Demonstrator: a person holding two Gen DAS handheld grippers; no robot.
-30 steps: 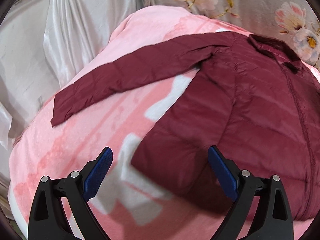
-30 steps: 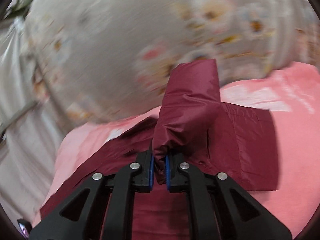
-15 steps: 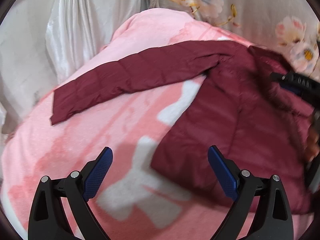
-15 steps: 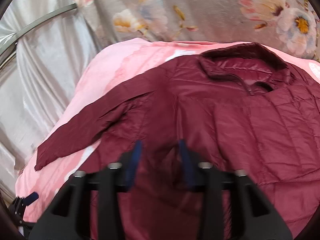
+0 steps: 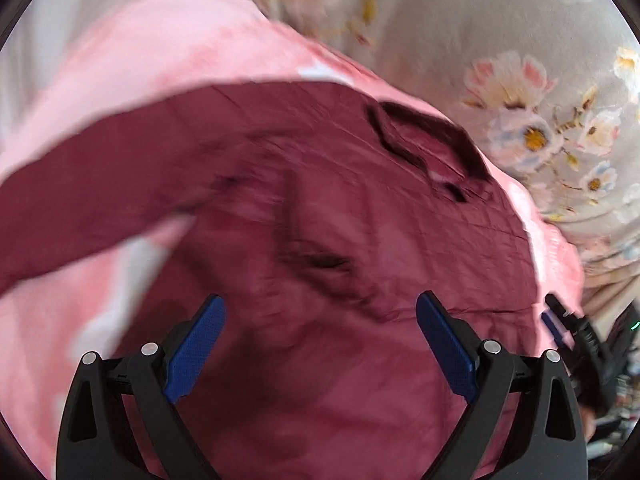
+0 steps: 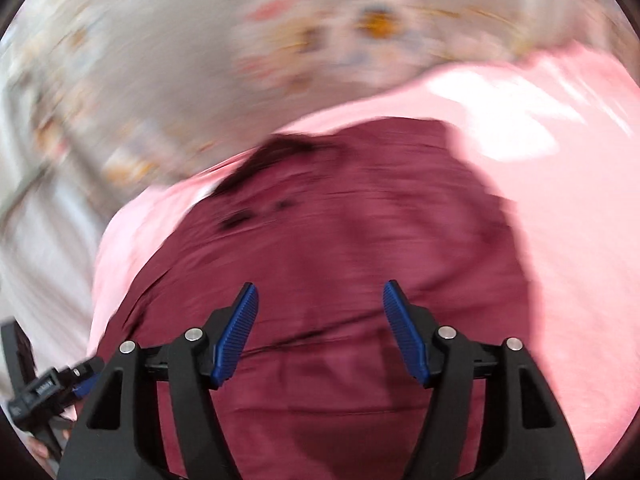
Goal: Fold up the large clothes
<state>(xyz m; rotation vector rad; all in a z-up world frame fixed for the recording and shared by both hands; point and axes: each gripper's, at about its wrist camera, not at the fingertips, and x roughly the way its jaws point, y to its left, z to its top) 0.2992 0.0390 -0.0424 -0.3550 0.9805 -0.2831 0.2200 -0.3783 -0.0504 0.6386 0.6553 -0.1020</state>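
A dark red puffer jacket (image 5: 360, 248) lies flat on a pink blanket (image 5: 132, 52), collar (image 5: 424, 136) at the far side. One sleeve (image 5: 92, 192) stretches out to the left; the other lies folded across the body. My left gripper (image 5: 320, 340) is open and empty, just above the jacket's lower body. My right gripper (image 6: 320, 328) is open and empty over the jacket (image 6: 360, 240) too. Both views are motion-blurred. The right gripper shows at the right edge of the left wrist view (image 5: 560, 320); the left gripper shows at the lower left of the right wrist view (image 6: 52, 384).
A grey floral cloth (image 5: 520, 92) hangs behind the blanket, also in the right wrist view (image 6: 240, 40). Shiny silver fabric (image 6: 36, 240) lies to the left. The pink blanket (image 6: 560, 200) reaches past the jacket on the right.
My right gripper let go of the sleeve it held, opened, and pulled back over the jacket. My left gripper, still open, moved right over the jacket body.
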